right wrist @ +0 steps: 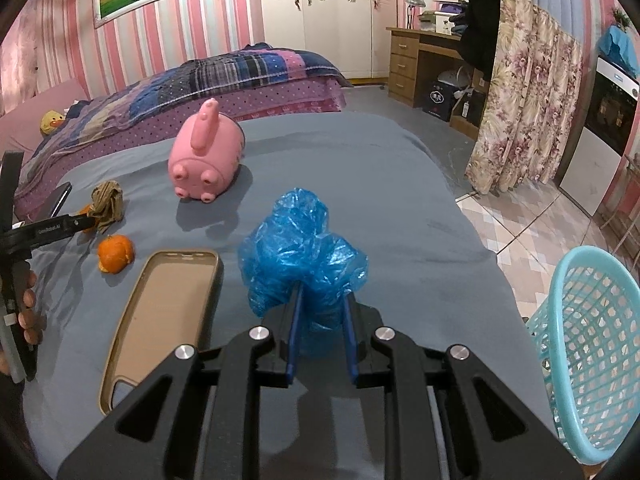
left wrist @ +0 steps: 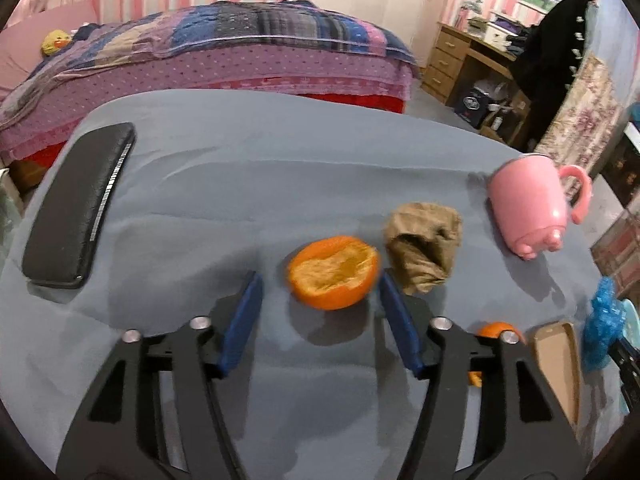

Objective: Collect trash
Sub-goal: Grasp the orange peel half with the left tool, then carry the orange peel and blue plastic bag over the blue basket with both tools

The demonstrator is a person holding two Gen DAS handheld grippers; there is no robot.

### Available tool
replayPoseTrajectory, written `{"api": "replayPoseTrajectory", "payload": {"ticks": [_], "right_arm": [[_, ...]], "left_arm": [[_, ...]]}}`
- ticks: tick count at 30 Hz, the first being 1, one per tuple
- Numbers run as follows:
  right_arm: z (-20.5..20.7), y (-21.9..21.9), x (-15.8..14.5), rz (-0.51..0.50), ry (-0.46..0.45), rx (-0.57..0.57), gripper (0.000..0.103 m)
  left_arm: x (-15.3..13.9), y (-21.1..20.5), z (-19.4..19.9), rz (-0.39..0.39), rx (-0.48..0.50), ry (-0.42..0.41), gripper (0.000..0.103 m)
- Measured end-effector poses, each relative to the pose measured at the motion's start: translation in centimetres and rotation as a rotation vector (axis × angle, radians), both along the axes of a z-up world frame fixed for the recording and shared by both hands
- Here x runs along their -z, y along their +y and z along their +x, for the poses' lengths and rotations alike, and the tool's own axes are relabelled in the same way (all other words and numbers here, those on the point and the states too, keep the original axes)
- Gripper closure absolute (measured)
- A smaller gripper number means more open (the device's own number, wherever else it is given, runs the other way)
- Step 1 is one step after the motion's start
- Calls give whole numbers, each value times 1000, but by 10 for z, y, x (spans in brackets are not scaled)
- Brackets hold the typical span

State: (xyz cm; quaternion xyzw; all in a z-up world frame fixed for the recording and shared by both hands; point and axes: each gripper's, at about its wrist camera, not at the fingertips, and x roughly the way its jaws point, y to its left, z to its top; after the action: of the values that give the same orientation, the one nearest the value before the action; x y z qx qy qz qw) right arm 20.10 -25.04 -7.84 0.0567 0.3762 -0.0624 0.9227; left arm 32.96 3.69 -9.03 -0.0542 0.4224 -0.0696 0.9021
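The right hand-held gripper (right wrist: 322,320) is clamped on a crumpled blue plastic bag (right wrist: 302,248) above the table (right wrist: 400,216); next, I judge, carry it to the turquoise basket (right wrist: 592,320). The left hand-held gripper (left wrist: 320,284) stands apart around the orange peel half (left wrist: 333,272).

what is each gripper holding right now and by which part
The right gripper pinches the crumpled blue plastic bag by its lower end. The left gripper holds nothing; its open fingers straddle the orange peel.
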Motion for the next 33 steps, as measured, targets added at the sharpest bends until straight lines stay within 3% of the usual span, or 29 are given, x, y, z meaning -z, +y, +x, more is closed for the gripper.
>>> {"api": "replayPoseTrajectory", "payload": {"ticks": [1,9,11,13,15,17,19,27,33], "right_arm": [[0,0,0,2,0,-1,84],[3,2,5,43,6,-18,82],[4,5,8,42,15,-26,60],[4,9,10,16,20,-36,54],[5,11,10,12,19,-47,55],[3,9,8,32,9,-63,76],[-3,7,1,17,-18,-56,84],[-30,-23,-26,-36,-59,0,86],[-67,-63,-48,-67,-94,78,86]], "left_arm": [[0,-2,0,6,11,1,66],[-12,-4,-11,76,-17,1,73],[-21,-7,-18,122,-14,-26,73],[-28,-8,-21,138,-10,-40,73],[-33,-10,-25,140,-6,-46,73],[-35,-14,-28,152,5,-46,74],[-40,-19,-32,164,14,-52,74],[-70,-49,-52,108,87,-97,74],[-87,-111,-76,87,211,-136,74]]}}
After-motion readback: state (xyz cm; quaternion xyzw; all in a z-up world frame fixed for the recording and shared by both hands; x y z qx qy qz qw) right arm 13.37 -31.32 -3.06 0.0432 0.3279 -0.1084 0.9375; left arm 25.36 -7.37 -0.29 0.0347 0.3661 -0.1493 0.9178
